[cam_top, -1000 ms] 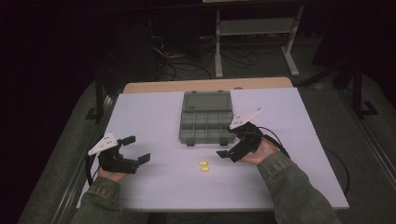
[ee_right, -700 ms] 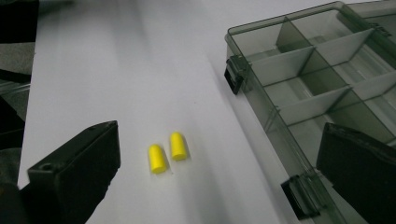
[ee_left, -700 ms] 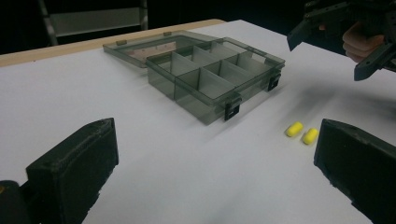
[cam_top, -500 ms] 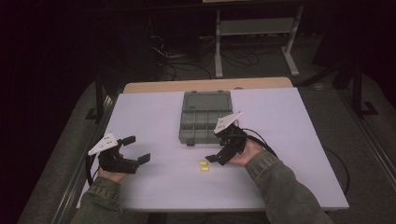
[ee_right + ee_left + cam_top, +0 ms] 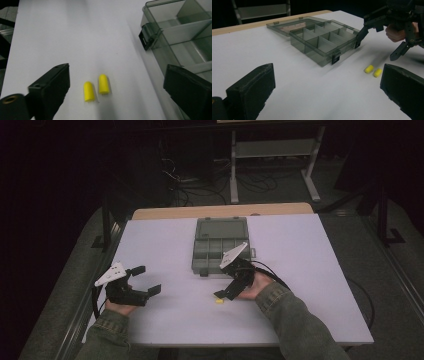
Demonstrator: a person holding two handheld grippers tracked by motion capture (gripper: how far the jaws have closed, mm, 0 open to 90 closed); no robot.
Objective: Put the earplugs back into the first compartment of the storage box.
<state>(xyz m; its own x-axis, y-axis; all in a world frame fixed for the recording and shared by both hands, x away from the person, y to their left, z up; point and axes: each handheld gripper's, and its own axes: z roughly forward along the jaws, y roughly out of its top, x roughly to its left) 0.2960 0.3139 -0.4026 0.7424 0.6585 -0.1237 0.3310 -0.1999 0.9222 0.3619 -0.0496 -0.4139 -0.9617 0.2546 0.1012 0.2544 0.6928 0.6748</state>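
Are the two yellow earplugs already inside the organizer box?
No, both yellow earplugs lie side by side on the white table, outside the organizer box with its open lid.

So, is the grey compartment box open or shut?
Open: the box has its lid folded back flat on the table, and its compartments look empty.

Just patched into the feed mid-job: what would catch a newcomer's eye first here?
Two bright yellow earplugs lie side by side on the white table, just in front of the open grey compartment box. The right tool is poised over them, its jaws apart with nothing gripped and just now closing slightly. The left tool rests open at the table's near left, away from both.
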